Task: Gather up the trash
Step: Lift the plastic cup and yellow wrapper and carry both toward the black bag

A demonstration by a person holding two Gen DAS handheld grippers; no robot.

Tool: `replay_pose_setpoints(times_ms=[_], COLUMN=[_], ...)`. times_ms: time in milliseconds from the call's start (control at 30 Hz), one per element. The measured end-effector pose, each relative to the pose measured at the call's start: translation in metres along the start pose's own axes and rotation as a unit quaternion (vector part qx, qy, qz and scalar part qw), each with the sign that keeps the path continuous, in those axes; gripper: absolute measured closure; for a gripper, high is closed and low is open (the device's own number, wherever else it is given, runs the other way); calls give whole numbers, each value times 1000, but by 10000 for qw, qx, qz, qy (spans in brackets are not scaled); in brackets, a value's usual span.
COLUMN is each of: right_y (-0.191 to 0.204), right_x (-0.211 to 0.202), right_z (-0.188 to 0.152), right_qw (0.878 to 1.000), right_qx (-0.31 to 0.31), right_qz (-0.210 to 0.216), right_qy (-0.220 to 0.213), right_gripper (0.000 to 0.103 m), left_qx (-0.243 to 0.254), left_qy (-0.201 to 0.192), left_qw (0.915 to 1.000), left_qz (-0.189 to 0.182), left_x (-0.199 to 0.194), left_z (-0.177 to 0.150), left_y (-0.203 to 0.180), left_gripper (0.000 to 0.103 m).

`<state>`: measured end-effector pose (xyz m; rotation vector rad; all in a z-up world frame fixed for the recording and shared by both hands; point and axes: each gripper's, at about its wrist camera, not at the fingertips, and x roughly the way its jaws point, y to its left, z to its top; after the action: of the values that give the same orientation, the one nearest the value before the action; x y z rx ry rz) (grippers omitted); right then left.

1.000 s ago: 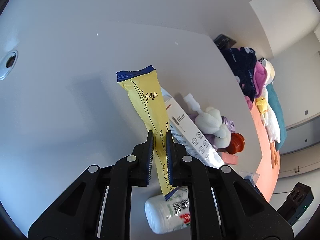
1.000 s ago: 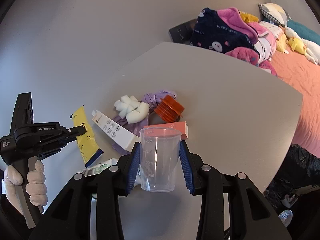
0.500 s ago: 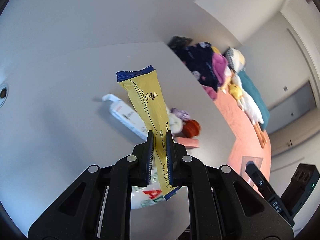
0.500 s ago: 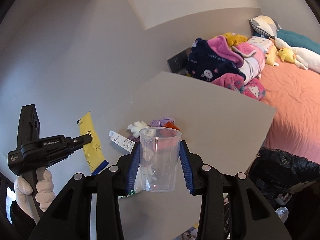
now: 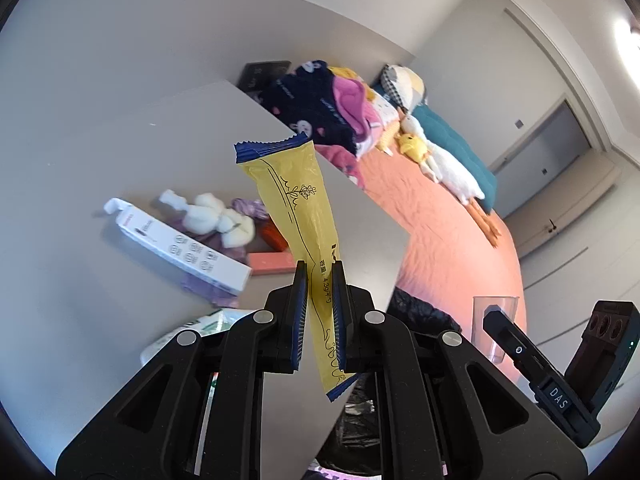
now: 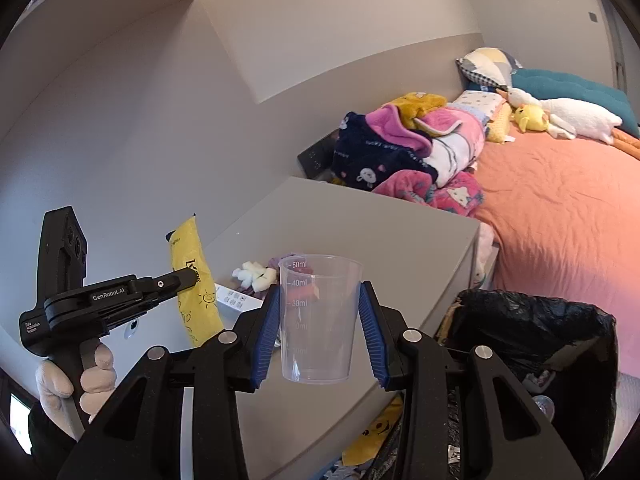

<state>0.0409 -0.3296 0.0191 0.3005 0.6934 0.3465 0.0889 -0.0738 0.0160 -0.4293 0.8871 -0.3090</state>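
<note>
My left gripper (image 5: 320, 280) is shut on a long yellow snack wrapper (image 5: 296, 216) with blue ends, held up in the air above the grey table (image 5: 80, 208). The right wrist view shows the same wrapper (image 6: 192, 264) in the left gripper (image 6: 192, 278), held by a gloved hand (image 6: 72, 380). My right gripper (image 6: 319, 300) is shut on a clear plastic measuring cup (image 6: 318, 320), upright and lifted off the table. A black-lined trash bin (image 6: 532, 340) stands beside the table at the lower right. The cup (image 5: 494, 328) shows in the left wrist view too.
On the table lie a white box (image 5: 180, 248), white foam pieces (image 5: 216, 216), purple plastic (image 5: 246, 208), a red lid (image 5: 272, 236), a pink box (image 5: 272, 262) and a white bottle (image 5: 184, 332). A bed (image 6: 560, 208) with clothes (image 6: 400, 152) and plush toys is behind.
Both grippers have risen and pulled back from the table with the wrapper and the cup. The left gripper has rolled. The trash bin has come into view.
</note>
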Motion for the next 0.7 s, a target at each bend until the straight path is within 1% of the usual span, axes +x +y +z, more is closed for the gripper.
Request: replay_pose_setpoints(times_ms=[333, 533, 700], right_y=[-24, -42, -57], right_x=[-38, -60, -78], right_z=[-5, -7, -10], right_qw=[9989, 9970, 9947], right_qx=[187, 324, 456], right_qz=[-297, -498, -691], right_qy=[-300, -486, -613], right_gripper=[62, 62, 62], left_qx=[533, 890, 1075], left_qy=[166, 270, 385], left_qw=[9977, 9939, 9905], left_qz=[-372, -591, -766], left_x=[15, 27, 38], left_z=[-7, -9, -12], left_y=[-46, -77, -98], left_gripper=[92, 92, 92])
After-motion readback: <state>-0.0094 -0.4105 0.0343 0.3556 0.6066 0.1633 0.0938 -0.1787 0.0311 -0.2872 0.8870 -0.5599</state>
